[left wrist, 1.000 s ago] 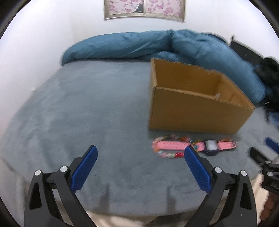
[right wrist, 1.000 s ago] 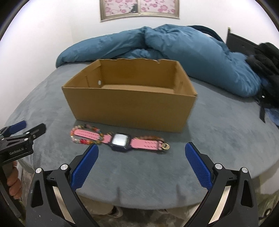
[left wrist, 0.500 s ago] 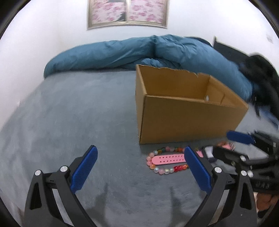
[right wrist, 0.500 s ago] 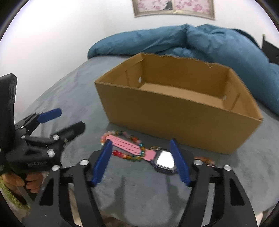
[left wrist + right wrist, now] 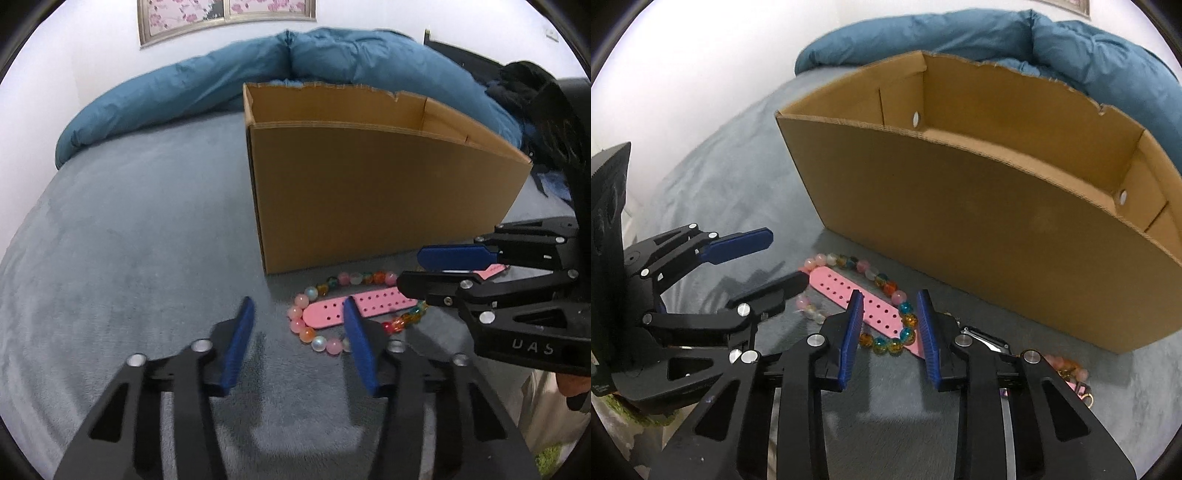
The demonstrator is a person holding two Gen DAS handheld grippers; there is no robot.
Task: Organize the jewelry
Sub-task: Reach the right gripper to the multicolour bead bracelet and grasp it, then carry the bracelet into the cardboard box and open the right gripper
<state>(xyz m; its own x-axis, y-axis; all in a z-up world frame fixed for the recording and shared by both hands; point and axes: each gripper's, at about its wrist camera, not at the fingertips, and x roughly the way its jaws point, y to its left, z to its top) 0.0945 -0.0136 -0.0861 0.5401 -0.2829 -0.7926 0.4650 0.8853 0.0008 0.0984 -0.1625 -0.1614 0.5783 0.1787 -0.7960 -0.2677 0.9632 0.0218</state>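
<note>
Right gripper (image 5: 890,321): narrowed, now astride watch (image 5: 871,308) strap, not clamped | left gripper (image 5: 299,325): narrowed, empty, beside bracelet (image 5: 314,341) | grasp imminent, box (image 5: 369,192) next

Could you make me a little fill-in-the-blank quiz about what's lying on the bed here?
1. The strap of the watch is ____ in colour.
2. A ____ of mixed coloured balls loops around that strap.
3. Both lie in front of an open ____ box.
4. The right gripper has its blue fingers on either side of the ____.

Missing words: pink; bracelet; cardboard; strap
</note>
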